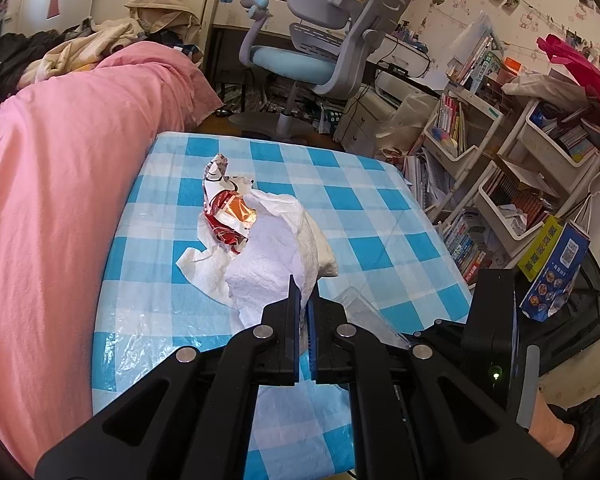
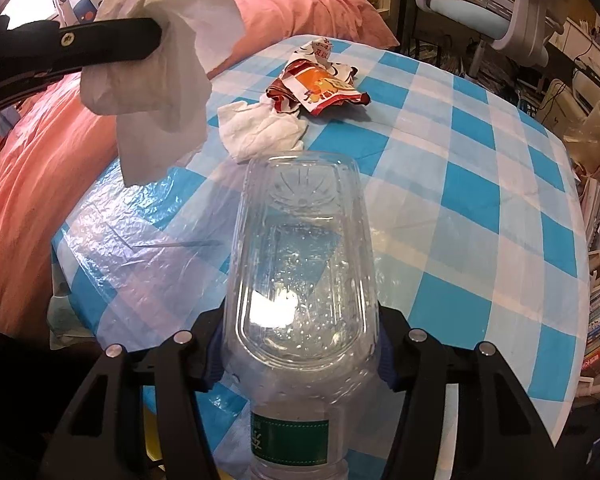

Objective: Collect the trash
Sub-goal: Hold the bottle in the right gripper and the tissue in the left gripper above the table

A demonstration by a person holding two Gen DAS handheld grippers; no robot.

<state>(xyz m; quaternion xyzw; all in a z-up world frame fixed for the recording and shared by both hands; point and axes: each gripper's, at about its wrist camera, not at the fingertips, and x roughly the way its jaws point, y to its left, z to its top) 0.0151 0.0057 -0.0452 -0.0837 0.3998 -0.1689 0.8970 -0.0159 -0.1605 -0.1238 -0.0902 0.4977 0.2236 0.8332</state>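
the left gripper (image 1: pixel 304 292), jaws pressed together, pinches a white tissue (image 2: pixel 168 60) lifted off the checked tablecloth (image 2: pixel 480 184). on the cloth lie a second crumpled tissue (image 2: pixel 260 130) and, touching it, a torn red-and-orange snack wrapper (image 2: pixel 320 84) (its print is too creased to read). the right gripper (image 2: pixel 300 356) clamps a clear plastic bottle (image 2: pixel 300 264), droplets inside; its green label (image 2: pixel 290 442) carries white characters i cannot read.

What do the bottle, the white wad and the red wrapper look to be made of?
Bottle: clear thin plastic, glossy, see-through, droplets inside.
White wad: soft tissue paper, matte, crumpled, drapes limply.
Red wrapper: likely printed plastic film, shiny, sharply creased.
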